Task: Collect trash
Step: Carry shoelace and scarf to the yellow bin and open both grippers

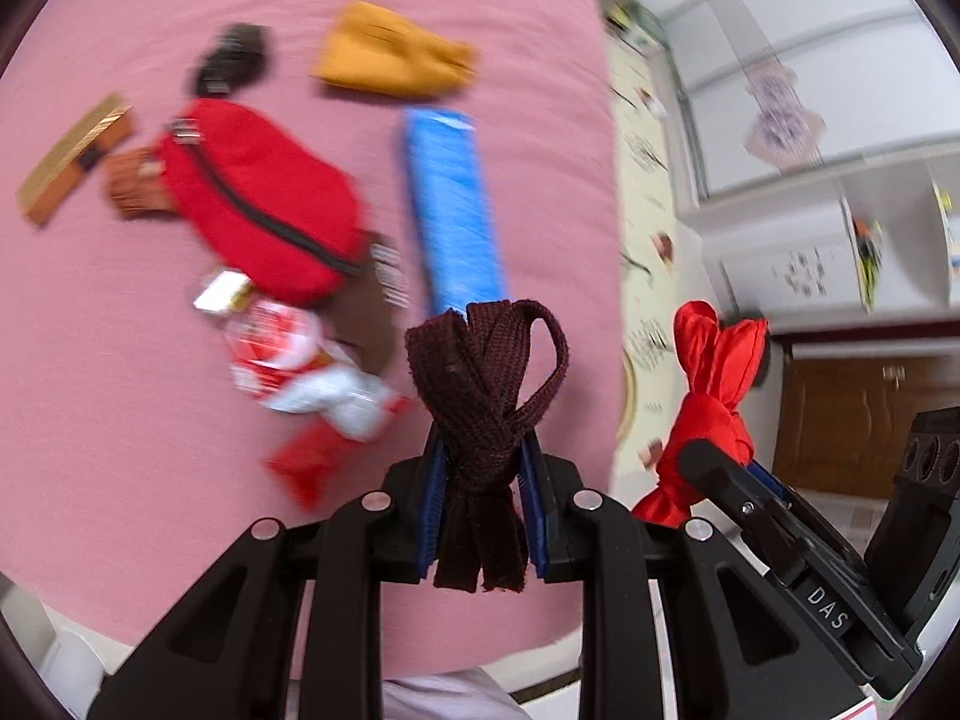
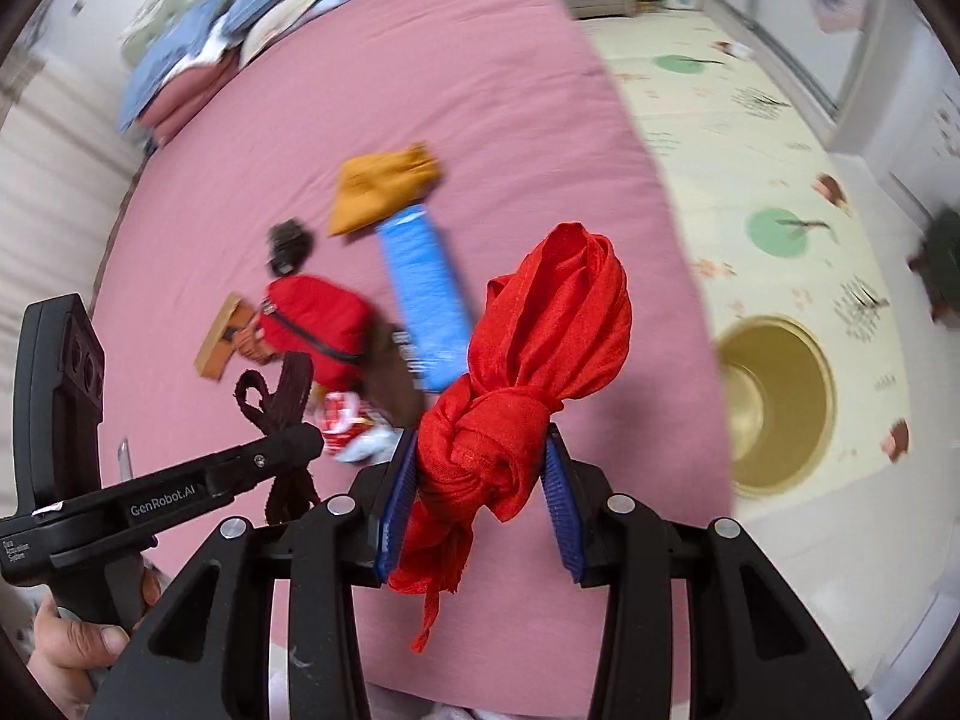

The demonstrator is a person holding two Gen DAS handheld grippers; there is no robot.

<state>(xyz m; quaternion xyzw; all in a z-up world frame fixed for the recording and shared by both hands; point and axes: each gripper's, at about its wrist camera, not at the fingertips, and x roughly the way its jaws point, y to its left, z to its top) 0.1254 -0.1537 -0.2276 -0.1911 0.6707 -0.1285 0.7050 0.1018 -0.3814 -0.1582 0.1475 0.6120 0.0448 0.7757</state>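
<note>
The left gripper [image 1: 483, 474] held a knotted dark maroon strap [image 1: 480, 396]; its fingers [image 1: 433, 504] were clamped narrow on the strap's lower part, and the loops stood above the fingertips. The right gripper [image 2: 483, 480] held a knotted red scarf [image 2: 534, 372]; its fingers [image 2: 558, 480] pressed the knot from both sides, with the loose end hanging below them. Both grippers were raised over the near edge of the bed [image 2: 420, 90], side by side.

On the pink bed lay a red pouch [image 1: 258, 204], a blue packet [image 1: 453, 210], a yellow cloth [image 1: 396, 51], a gold box [image 1: 75, 159], a small black item [image 1: 231, 57] and a crumpled red-and-white wrapper [image 1: 300, 360]. The wrapper was nearest the near edge, just beside the pouch. The packet lay between the pouch and the right edge, its far end touching the cloth.

A gold bin [image 2: 774, 402] stood on the floor mat [image 2: 750, 120] just beside the right edge of the bed. The bin's mouth was open.
</note>
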